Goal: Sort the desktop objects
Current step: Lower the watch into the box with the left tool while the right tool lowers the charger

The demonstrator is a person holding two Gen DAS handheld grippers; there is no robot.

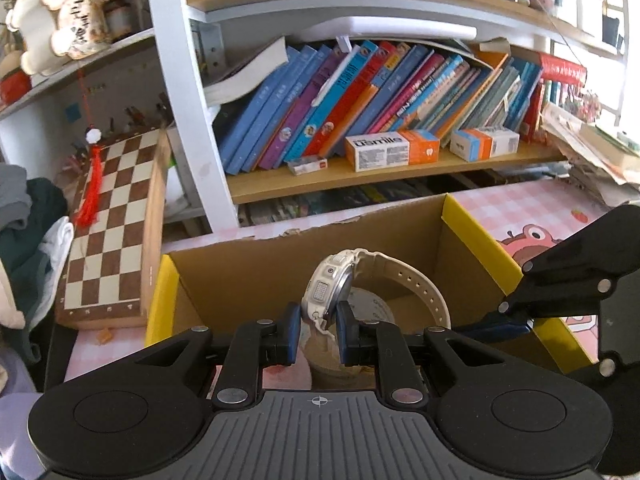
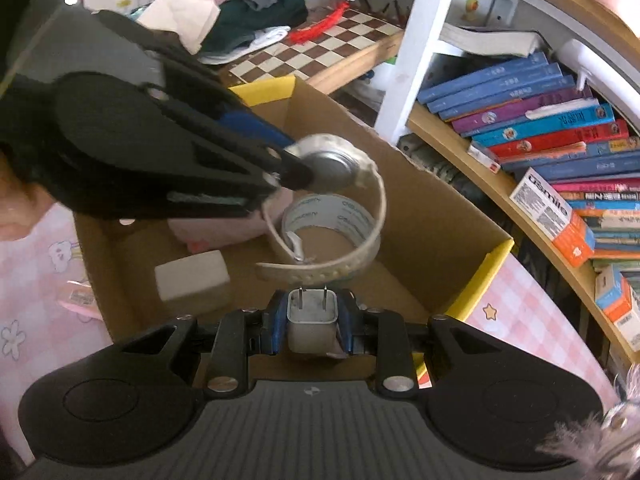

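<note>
The left claw (image 1: 318, 330) is clamped on a white wristwatch (image 1: 328, 294), holding it above the open cardboard box (image 1: 248, 268) on the pink checked desk (image 1: 520, 204); the right claw (image 2: 313, 326) is closed on a white plug adapter (image 2: 312, 320) over the box's near side; inside lie a tape roll (image 2: 332, 216) and a white block (image 2: 192, 276); the bookshelf (image 1: 400, 172) stands beyond.
</note>
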